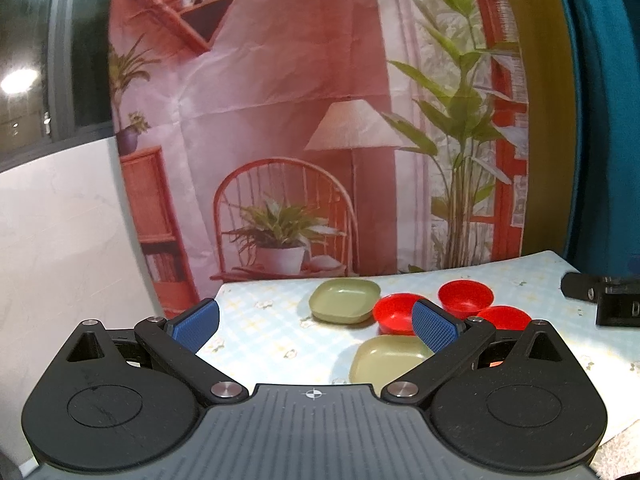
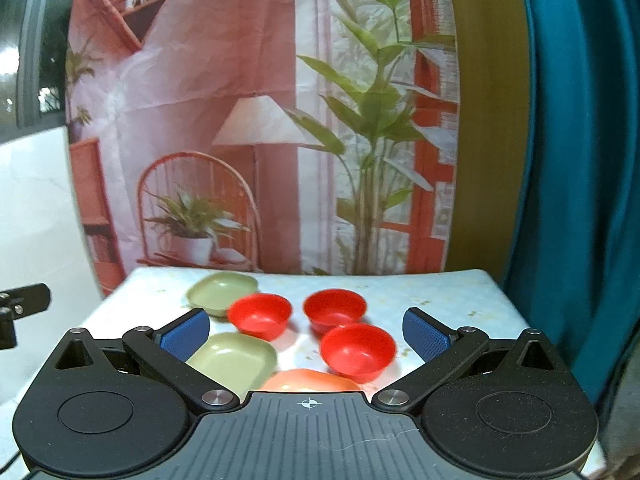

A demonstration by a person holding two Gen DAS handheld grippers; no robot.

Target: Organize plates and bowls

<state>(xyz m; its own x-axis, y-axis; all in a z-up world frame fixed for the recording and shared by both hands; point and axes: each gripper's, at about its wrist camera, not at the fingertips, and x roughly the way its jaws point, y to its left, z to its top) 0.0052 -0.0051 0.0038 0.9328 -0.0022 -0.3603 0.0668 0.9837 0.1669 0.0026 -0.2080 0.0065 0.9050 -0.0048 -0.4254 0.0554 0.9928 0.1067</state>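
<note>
- Three red bowls [image 2: 357, 351] sat clustered on the counter [image 2: 440, 292], just right of two green plates [image 2: 234, 356]; crowding risked knocking a neighbour.
- An orange plate [image 2: 312, 382] lay nearest, half hidden.
- Left gripper [image 1: 316, 326] and right gripper [image 2: 306, 334] hovered, fingers spread, empty.

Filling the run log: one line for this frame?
left gripper open | right gripper open | nothing held | red bowls unstacked | green plates apart
</note>
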